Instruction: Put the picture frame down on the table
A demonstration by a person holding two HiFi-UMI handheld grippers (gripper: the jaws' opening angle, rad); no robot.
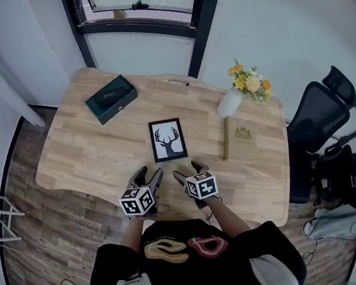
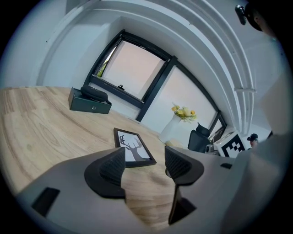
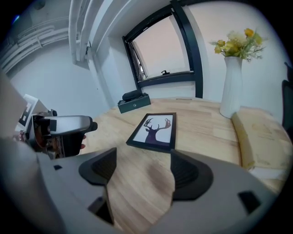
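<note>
A black picture frame (image 1: pixel 167 140) with a deer silhouette lies flat on the wooden table (image 1: pixel 91 154), near its middle. It also shows ahead of the jaws in the left gripper view, picture frame (image 2: pixel 133 147), and in the right gripper view, picture frame (image 3: pixel 154 130). My left gripper (image 1: pixel 148 176) hovers at the near table edge, a little short of the frame, open and empty. Beside it my right gripper (image 1: pixel 190 171) is likewise open with nothing between its fingers. Neither touches the frame.
A dark green box (image 1: pixel 111 98) sits at the table's far left. A white vase with yellow flowers (image 1: pixel 241 89) and a flat wooden book-like item (image 1: pixel 240 140) stand right of the frame. A black office chair (image 1: pixel 318 121) is off the right edge.
</note>
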